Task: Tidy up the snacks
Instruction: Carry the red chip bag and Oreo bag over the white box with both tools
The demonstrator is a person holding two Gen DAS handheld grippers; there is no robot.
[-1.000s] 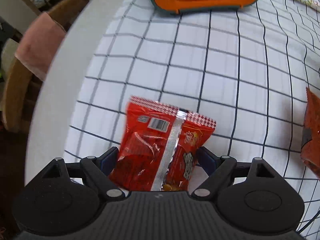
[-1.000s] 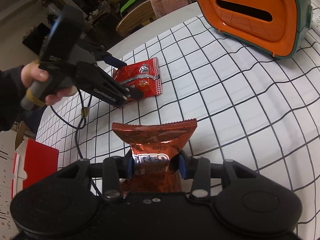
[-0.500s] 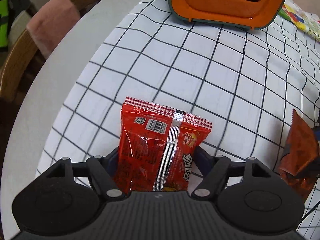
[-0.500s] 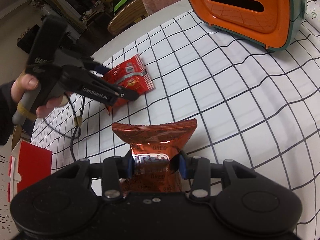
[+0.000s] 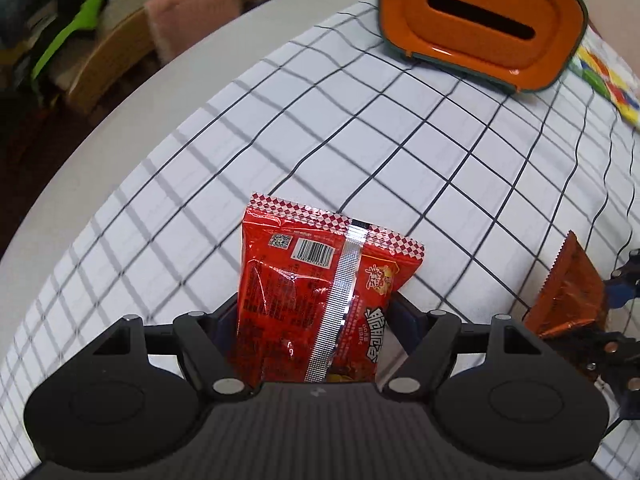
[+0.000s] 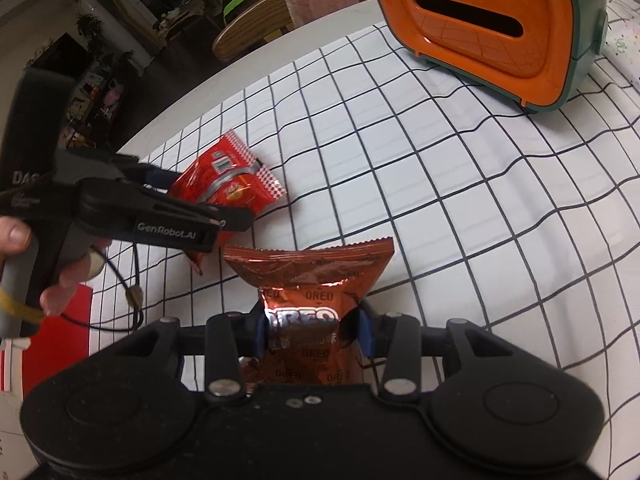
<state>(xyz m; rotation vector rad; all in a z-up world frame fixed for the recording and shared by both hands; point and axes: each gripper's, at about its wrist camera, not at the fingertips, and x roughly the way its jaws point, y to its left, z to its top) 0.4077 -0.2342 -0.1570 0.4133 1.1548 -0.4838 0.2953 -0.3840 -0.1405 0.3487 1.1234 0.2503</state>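
So the biggest thing here is the checked tablecloth (image 5: 400, 168), being used as the work surface, and at its far side an orange-and-teal container (image 5: 480, 28) is being shown with a dark slot in its orange face pointed toward both cameras. Looks like that's where the snacks are meant to go, though that's only a guess from the task.

Two packets are being carried at once. The red snack packet (image 5: 312, 300) is being pinched by the left gripper (image 5: 316, 320), jaws closed against its lower sides, and it's being held up off the cloth. The Oreo packet (image 6: 308, 292) is being squeezed at its waist by the right gripper (image 6: 312, 328), visibly crumpled in where the blue pads bite.

For doing this bit well: each packet should probably be fed in one at a time, so the two grippers aren't being crowded at the slot. The grip shouldn't be tightened further on the Oreo one, since it's already being crushed.

Orientation: both packets are being held with their long axis running straight out along the fingers, crimped top seal pointing away toward the container. The slot is wide and narrow, so the flat face of each packet would need to be lined up with it.
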